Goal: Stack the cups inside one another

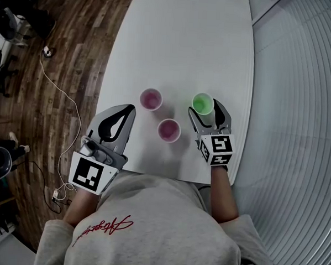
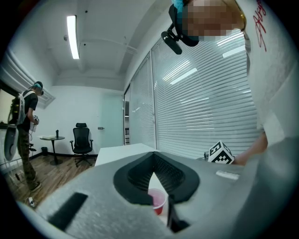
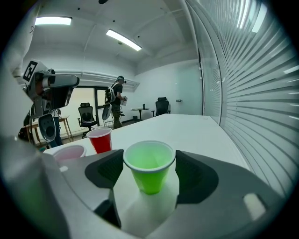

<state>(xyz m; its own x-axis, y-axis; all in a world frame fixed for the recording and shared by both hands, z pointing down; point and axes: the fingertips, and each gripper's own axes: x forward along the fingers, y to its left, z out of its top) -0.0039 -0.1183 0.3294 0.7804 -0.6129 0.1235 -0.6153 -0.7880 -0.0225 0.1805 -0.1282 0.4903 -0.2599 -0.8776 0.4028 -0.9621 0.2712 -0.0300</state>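
Observation:
A green cup (image 1: 203, 104) (image 3: 149, 165) stands upright on the white table (image 1: 181, 41), between the jaws of my right gripper (image 1: 204, 107) (image 3: 149, 159). That gripper is open, with a thin gap on each side of the cup. Left of it stand two more upright cups: a red one (image 1: 150, 99) (image 3: 100, 139) farther off and a pink one (image 1: 169, 130) (image 3: 70, 151) nearer me. My left gripper (image 1: 131, 108) (image 2: 154, 161) is shut and empty at the table's near left edge, pointing towards the cups. A red cup (image 2: 158, 200) shows through the gap below its closed tips.
The table's right edge (image 1: 250, 106) runs beside a wall of window blinds (image 1: 299, 108). Wooden floor (image 1: 75, 69) with a loose cable (image 1: 65, 99) lies left of the table. A person (image 3: 117, 100) and office chairs (image 2: 81, 140) are far across the room.

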